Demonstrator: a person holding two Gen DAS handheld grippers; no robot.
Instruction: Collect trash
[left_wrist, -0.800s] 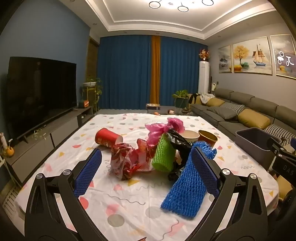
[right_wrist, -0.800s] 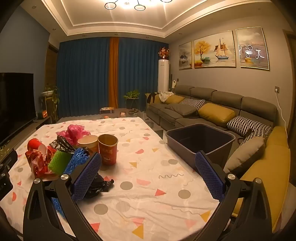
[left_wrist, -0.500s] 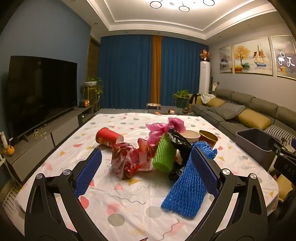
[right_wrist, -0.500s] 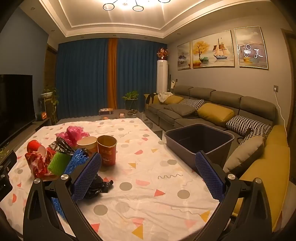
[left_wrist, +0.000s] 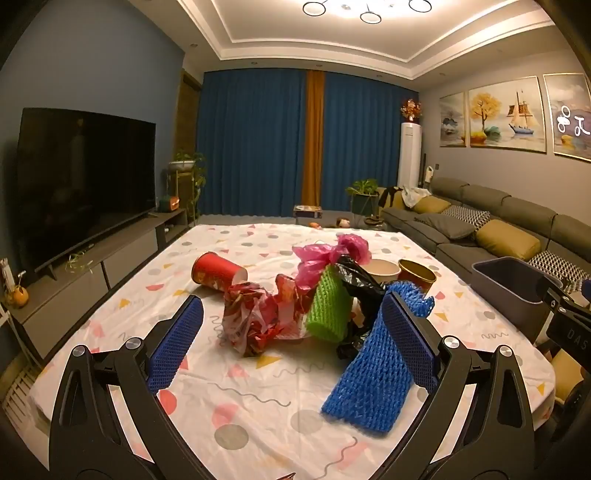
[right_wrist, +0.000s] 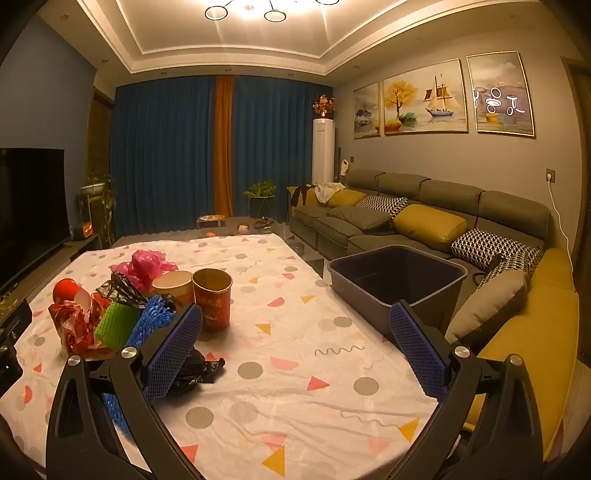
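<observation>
A heap of trash lies on the patterned tablecloth (left_wrist: 258, 402): a blue foam net (left_wrist: 373, 373), a green foam net (left_wrist: 328, 310), a black plastic bag (left_wrist: 360, 284), a crumpled red wrapper (left_wrist: 258, 317), a pink bag (left_wrist: 325, 254), a tipped red cup (left_wrist: 216, 273) and two upright cups (right_wrist: 212, 299). My left gripper (left_wrist: 291, 343) hovers open in front of the heap, touching nothing. My right gripper (right_wrist: 295, 347) is open too, above bare cloth to the right of the heap. A dark grey bin (right_wrist: 397, 277) stands beyond the table's right edge.
A grey sofa (right_wrist: 424, 218) with cushions runs along the right wall behind the bin. A television (left_wrist: 81, 184) on a low cabinet (left_wrist: 92, 269) lines the left side. Blue curtains (left_wrist: 258, 147) close off the far end. The right gripper's body (left_wrist: 565, 321) shows at the left view's right edge.
Both views have shifted only slightly; the scene sits a little lower and closer in the frames. No trash has moved and both grippers stay open.
</observation>
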